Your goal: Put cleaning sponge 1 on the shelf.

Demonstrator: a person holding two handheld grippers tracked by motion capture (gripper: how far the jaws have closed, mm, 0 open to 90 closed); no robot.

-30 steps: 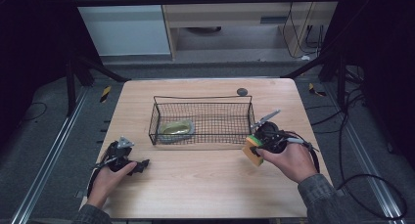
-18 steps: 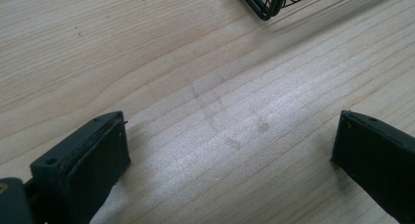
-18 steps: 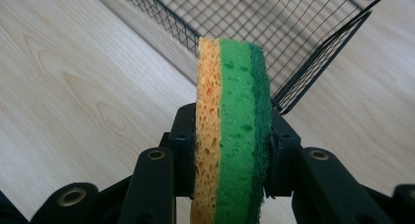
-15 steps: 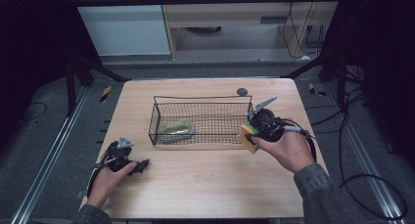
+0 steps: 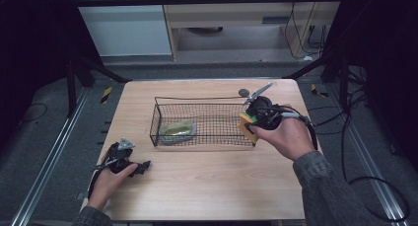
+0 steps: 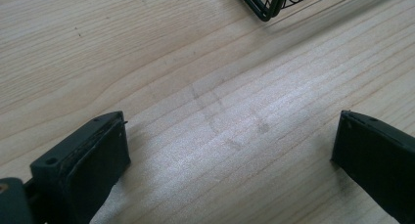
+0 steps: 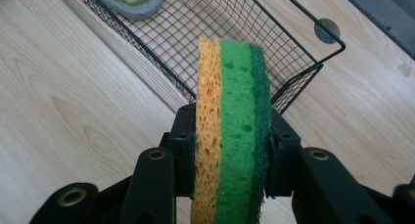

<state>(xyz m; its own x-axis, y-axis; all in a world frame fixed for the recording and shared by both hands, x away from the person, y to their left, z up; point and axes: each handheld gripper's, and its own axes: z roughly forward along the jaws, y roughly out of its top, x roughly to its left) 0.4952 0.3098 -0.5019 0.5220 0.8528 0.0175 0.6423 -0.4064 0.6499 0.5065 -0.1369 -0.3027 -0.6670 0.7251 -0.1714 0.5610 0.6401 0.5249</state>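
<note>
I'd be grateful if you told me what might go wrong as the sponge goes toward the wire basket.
The right gripper pinches the sponge on edge, low on its body, so the tall free part might catch the basket rim and twist loose. A drop might also land it on the grey-rimmed thing already in the basket.

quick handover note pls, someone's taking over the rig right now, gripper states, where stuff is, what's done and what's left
Right gripper: shut on the sponge, held on edge at the wire basket's right end, above the table.
Left gripper: open, holding nothing, low over bare table near the front left.
In the basket: a grey-rimmed green item at its left end.
Done: sponge gripped and off the table.
Left: probably to set the sponge in the basket and let go.
</note>
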